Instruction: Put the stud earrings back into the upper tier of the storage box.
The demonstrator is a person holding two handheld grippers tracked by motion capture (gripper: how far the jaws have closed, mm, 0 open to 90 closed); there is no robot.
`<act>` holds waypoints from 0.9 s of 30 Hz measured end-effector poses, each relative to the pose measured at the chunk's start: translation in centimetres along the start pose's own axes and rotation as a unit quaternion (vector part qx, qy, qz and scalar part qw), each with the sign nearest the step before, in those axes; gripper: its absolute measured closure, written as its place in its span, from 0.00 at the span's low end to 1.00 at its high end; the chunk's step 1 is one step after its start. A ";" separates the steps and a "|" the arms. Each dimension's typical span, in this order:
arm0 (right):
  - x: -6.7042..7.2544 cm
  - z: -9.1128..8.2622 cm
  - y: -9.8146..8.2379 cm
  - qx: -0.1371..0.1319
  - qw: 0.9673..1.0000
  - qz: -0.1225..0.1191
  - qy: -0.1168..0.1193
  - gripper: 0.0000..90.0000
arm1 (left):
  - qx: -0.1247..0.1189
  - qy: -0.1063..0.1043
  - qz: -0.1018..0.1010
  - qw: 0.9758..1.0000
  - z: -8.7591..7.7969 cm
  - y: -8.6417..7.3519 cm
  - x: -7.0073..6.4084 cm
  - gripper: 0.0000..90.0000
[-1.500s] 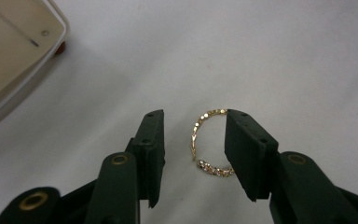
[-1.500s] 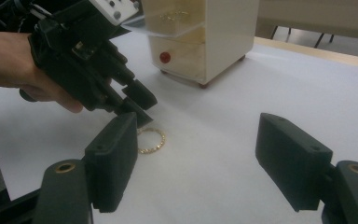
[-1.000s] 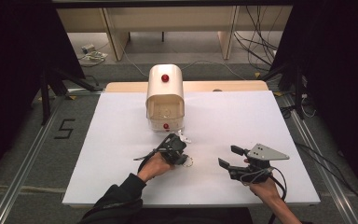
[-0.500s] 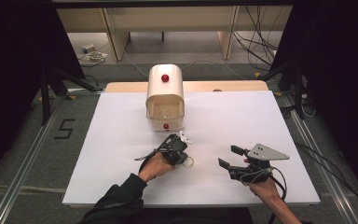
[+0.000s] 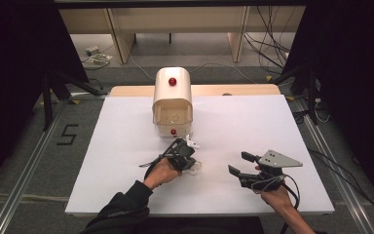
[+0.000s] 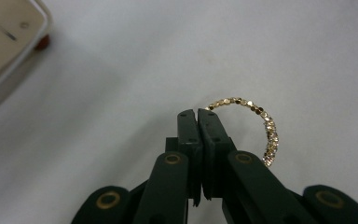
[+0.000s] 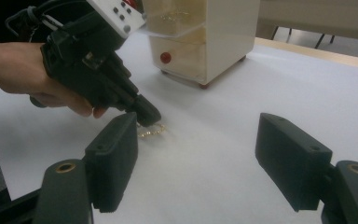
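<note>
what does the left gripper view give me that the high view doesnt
Left gripper view alone: the left gripper's jaws, just closed, pinch the near end of a gold beaded bracelet, whose arc lies on the white table.

High view alone: the whole layout, with the right gripper resting open, apart from the bracelet, and the cream box's open front and red knob.

Both: the cream box, the white table and the left gripper just in front of the box.
</note>
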State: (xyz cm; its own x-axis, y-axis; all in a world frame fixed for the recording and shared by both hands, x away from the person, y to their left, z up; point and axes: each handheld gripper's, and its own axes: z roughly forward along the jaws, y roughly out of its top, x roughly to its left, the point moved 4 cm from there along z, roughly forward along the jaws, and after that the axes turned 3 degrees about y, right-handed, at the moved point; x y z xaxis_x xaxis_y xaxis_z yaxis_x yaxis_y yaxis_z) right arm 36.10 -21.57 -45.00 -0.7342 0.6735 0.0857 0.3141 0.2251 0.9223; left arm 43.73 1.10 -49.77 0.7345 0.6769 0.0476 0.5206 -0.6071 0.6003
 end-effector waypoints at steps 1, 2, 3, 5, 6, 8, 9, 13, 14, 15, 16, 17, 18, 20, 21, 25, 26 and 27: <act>0.0 0.0 0.0 0.000 1.000 0.000 0.000 0.34 | -0.002 0.002 0.000 1.000 -0.2 0.1 0.1 0.98; 0.0 0.0 0.0 0.000 1.000 0.000 0.000 0.34 | -0.003 0.000 0.003 1.000 -0.4 0.2 0.2 0.98; 0.0 0.0 0.0 0.001 1.000 -0.001 -0.001 0.34 | -0.006 -0.001 0.001 1.000 -0.6 0.3 0.1 0.98; 0.0 0.0 0.0 0.000 1.000 0.000 0.000 0.34 | -0.012 -0.002 0.000 1.000 -1.0 0.5 0.2 0.98; 0.0 0.0 0.0 -0.001 1.000 0.000 0.000 0.34 | -0.015 -0.001 0.003 1.000 -1.3 0.6 0.2 0.98; 0.0 0.0 0.0 0.001 1.000 0.000 -0.001 0.34 | -0.021 -0.005 0.003 1.000 -1.8 0.9 0.2 0.98; 0.0 0.0 0.0 0.000 1.000 0.000 -0.001 0.34 | -0.024 -0.004 0.005 1.000 -2.1 1.1 0.3 0.98; 0.0 0.0 0.0 0.000 1.000 0.001 0.000 0.34 | -0.032 -0.011 0.007 0.999 -3.1 1.5 0.3 0.98; 0.0 0.0 0.0 0.000 1.000 0.001 0.000 0.34 | -0.035 -0.012 0.006 0.999 -3.3 1.6 0.4 0.98; 0.0 0.0 0.0 0.000 1.000 0.001 0.000 0.34 | -0.038 -0.011 0.003 0.999 -3.5 1.7 0.4 0.98; 0.0 0.0 0.0 0.001 1.000 0.000 -0.001 0.34 | -0.040 -0.012 0.004 0.999 -3.7 1.8 0.5 0.98; 0.0 0.0 0.0 0.001 1.000 0.000 -0.001 0.34 | -0.042 -0.013 0.003 0.999 -3.9 1.9 0.6 0.98; 0.0 0.0 0.0 0.001 1.000 0.000 0.000 0.34 | -0.045 -0.013 0.003 0.999 -4.1 2.0 0.6 0.98; 0.0 0.0 0.0 -0.001 1.000 0.000 0.000 0.34 | -0.048 -0.015 0.003 0.999 -4.5 2.1 0.8 0.98; 0.0 0.0 0.0 0.001 1.000 -0.001 -0.001 0.34 | -0.050 -0.015 0.001 0.999 -4.7 2.2 0.8 0.98; 0.0 0.0 0.0 0.001 1.000 -0.001 -0.001 0.34 | -0.061 -0.018 0.001 0.998 -5.5 2.6 1.0 0.98; 0.0 0.0 0.0 0.001 1.000 0.000 -0.001 0.34 | -0.063 -0.019 0.001 0.998 -5.7 2.6 1.0 0.98; 0.0 0.0 0.0 0.001 1.000 -0.001 0.000 0.34 | -0.065 -0.017 0.003 0.998 -6.0 2.7 1.0 0.98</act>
State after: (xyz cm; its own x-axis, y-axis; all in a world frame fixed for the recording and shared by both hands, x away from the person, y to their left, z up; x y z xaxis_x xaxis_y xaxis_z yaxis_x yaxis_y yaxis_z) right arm 36.13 -21.58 -45.00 -0.7340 0.6739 0.0844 0.3142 0.2269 0.9218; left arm 43.30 2.61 -43.33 0.7536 0.6568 0.0253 0.4564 -0.5506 0.6989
